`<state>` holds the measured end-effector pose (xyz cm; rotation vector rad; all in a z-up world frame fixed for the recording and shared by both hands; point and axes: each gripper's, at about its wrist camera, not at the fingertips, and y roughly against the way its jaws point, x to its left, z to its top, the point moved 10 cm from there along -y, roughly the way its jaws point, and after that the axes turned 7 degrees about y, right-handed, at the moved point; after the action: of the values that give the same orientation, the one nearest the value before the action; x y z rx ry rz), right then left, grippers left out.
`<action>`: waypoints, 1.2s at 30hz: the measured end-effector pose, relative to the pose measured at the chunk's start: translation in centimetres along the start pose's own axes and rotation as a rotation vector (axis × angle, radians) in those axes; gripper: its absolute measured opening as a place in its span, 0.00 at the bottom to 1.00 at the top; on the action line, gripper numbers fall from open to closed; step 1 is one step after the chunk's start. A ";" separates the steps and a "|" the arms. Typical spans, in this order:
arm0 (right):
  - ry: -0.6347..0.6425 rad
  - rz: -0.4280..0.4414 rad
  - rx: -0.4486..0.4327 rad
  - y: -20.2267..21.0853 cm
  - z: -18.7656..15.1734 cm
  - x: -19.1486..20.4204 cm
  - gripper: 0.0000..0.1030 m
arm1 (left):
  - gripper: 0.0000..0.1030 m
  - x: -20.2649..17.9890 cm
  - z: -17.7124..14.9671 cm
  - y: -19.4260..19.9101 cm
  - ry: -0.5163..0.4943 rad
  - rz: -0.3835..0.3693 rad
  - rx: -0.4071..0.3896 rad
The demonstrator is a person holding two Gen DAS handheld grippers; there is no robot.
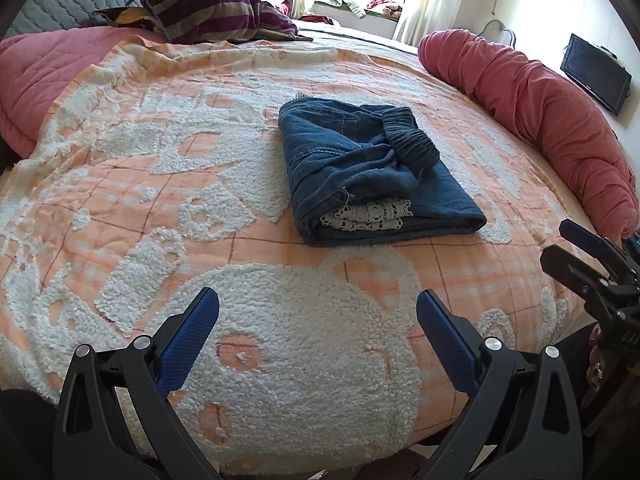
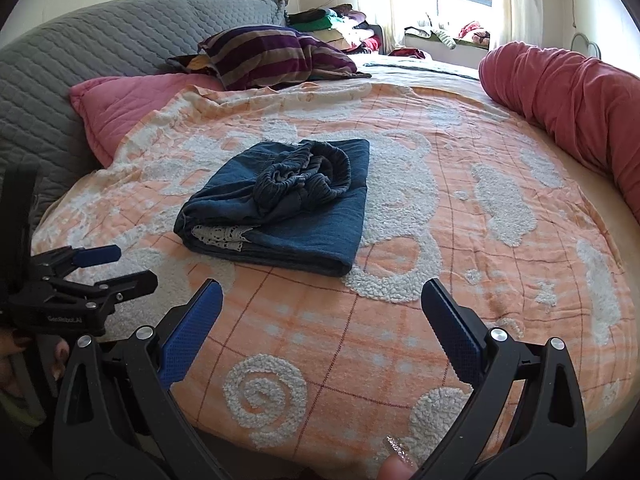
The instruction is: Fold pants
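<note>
Dark blue denim pants [image 1: 372, 172] lie folded into a compact rectangle in the middle of the bed, elastic waistband bunched on top and white lace trim showing at the near folded edge. The right wrist view shows the same pants [image 2: 280, 208]. My left gripper [image 1: 318, 312] is open and empty, held back near the bed's front edge, well short of the pants. My right gripper [image 2: 322, 300] is also open and empty, likewise apart from the pants. The right gripper [image 1: 580, 248] appears at the right edge of the left wrist view, the left gripper [image 2: 112, 266] at the left edge of the right wrist view.
An orange and white tufted blanket [image 1: 160, 200] covers the bed. A rolled red quilt [image 1: 540, 120] lies along the right side, a pink pillow [image 2: 120, 108] and a striped pillow [image 2: 272, 56] at the head. A grey quilted headboard [image 2: 80, 48] stands behind. A fingertip [image 2: 394, 468] shows below.
</note>
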<state>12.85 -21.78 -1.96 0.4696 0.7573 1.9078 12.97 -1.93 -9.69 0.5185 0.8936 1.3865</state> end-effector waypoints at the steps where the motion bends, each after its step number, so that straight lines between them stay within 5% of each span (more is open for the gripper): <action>1: -0.002 0.001 -0.001 0.0 0.0 0.0 0.91 | 0.96 0.1 0.0 -0.1 0.002 0.001 0.002; 36: -0.022 -0.007 0.002 -0.3 0.1 -0.8 0.91 | 0.96 0.4 0.5 0.1 0.011 0.000 -0.010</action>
<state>13.45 -22.34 -2.14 0.4875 0.7456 1.8928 13.28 -1.43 -9.41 0.5038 0.8955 1.3944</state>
